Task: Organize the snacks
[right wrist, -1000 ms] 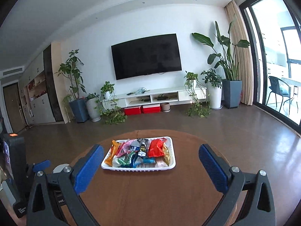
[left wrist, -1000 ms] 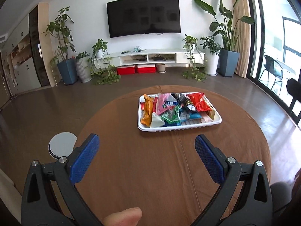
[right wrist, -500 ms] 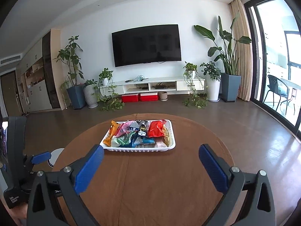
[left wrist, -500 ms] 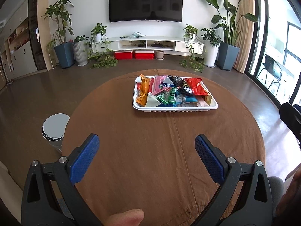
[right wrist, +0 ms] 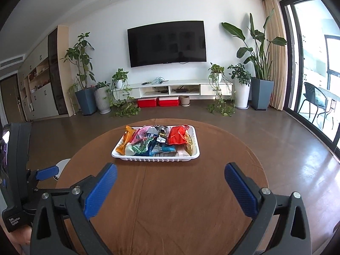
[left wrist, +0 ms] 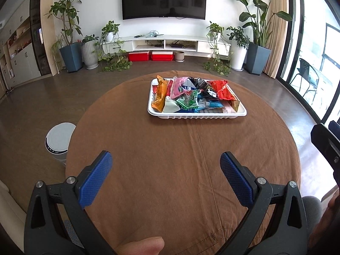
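Both grippers, left (left wrist: 165, 161) and right (right wrist: 171, 173), gape wide and empty above the brown table (left wrist: 170, 159), well short of the snack tray (left wrist: 197, 115).

One clear read here: white lettering "Data Acquisition System" sits on the black body of the left gripper (right wrist: 44, 174), low at the left edge of the right wrist view. The snack packets (left wrist: 192, 96) in the white tray (left wrist: 197, 116) carry print, all too small to read.
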The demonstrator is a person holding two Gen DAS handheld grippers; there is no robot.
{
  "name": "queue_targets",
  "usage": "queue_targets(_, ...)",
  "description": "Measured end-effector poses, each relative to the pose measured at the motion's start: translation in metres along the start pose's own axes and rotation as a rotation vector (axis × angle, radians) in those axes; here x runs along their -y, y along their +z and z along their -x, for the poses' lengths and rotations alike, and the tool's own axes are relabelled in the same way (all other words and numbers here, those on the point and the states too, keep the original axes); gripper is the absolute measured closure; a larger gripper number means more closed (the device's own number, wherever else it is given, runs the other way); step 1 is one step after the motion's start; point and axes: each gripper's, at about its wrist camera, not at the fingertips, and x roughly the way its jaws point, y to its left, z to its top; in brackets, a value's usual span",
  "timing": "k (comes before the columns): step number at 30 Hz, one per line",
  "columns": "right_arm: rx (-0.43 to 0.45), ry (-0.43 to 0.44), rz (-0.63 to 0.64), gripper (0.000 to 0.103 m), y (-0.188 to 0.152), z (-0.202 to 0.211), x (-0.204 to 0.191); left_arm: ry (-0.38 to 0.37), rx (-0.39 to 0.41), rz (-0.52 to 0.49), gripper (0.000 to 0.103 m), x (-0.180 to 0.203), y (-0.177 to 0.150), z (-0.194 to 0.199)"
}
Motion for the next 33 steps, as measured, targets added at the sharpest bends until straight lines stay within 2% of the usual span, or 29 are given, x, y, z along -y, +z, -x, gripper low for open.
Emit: queue_targets(33,-0.031,-0.003,-0.003,0.0,-0.012,-0.005,0.003,0.005,-0.01,0.005,0.0,0.001,-0.003,-0.009)
